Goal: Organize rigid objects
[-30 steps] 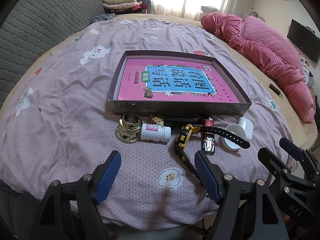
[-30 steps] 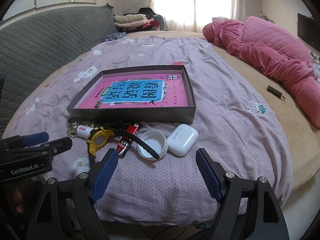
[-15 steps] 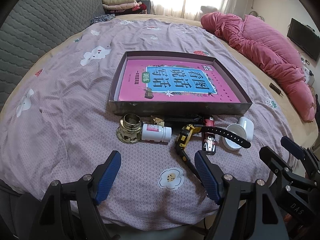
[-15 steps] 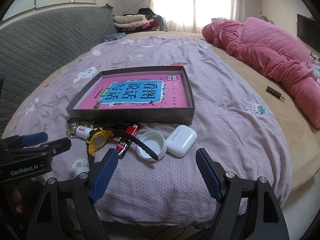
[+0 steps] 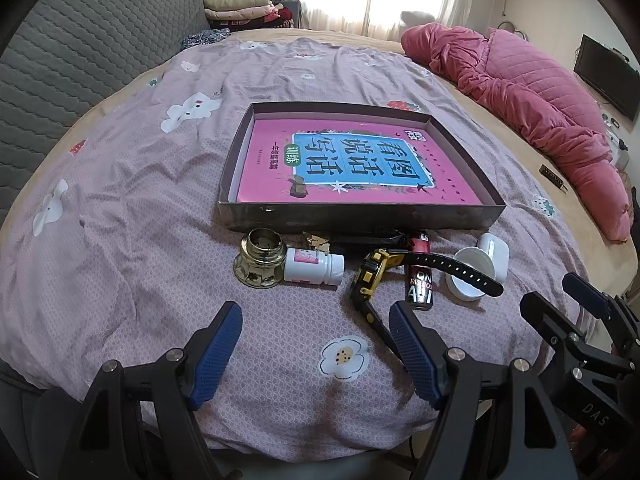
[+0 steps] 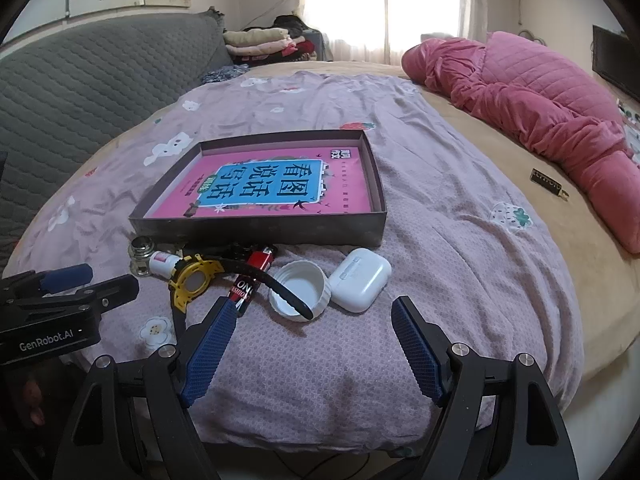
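Both grippers, left gripper [image 5: 316, 344] and right gripper [image 6: 312, 344], hung spread and empty short of the box [image 5: 360, 220]; items clustered against its near wall, unsorted.

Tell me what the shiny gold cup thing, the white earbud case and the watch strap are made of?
The gold cup thing looks like polished metal or metallic-coated glass: it gleams and mirrors light. The white earbud case looks like smooth glossy plastic, with soft highlights on its rounded lid. The watch strap looks like matte black rubber or resin: dull, bendy, with punched holes.
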A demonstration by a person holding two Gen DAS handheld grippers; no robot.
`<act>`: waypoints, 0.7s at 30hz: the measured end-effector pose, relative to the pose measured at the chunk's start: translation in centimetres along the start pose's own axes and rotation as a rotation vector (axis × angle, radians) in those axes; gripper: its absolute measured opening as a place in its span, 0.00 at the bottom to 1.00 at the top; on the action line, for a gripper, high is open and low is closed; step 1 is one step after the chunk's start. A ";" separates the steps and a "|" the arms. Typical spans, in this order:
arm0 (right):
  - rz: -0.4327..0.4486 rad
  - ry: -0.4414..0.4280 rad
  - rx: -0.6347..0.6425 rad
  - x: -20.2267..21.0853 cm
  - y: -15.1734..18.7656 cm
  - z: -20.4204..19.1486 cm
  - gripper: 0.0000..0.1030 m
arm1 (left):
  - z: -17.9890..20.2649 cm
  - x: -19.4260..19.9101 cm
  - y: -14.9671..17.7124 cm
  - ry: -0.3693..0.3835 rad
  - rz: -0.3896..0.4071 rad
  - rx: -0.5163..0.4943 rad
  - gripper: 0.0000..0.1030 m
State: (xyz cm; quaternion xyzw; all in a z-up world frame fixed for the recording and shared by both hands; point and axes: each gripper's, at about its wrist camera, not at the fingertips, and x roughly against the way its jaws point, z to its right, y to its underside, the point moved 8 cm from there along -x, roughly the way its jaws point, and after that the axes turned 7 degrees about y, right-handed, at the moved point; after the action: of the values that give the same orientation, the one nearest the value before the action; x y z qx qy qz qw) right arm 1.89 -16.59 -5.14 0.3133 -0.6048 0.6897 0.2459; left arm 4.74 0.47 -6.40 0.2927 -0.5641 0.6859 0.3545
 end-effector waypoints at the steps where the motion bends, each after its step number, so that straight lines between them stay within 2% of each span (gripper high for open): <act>1: -0.001 0.000 0.001 0.0 0.0 0.0 0.78 | 0.1 0.0 0.0 0.000 -0.001 0.000 0.73; 11: -0.009 0.001 -0.007 -0.3 0.2 0.1 0.78 | -0.2 -0.1 0.1 -0.001 -0.002 0.006 0.73; 21: -0.018 -0.001 -0.027 -0.7 0.4 0.9 0.78 | -2.3 -0.6 0.0 -0.028 -0.005 0.032 0.73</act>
State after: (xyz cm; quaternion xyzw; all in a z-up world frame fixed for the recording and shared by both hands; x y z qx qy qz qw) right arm 2.20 -17.45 -5.80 0.3158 -0.6114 0.6790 0.2559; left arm 5.08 2.63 -7.31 0.3093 -0.5571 0.6900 0.3434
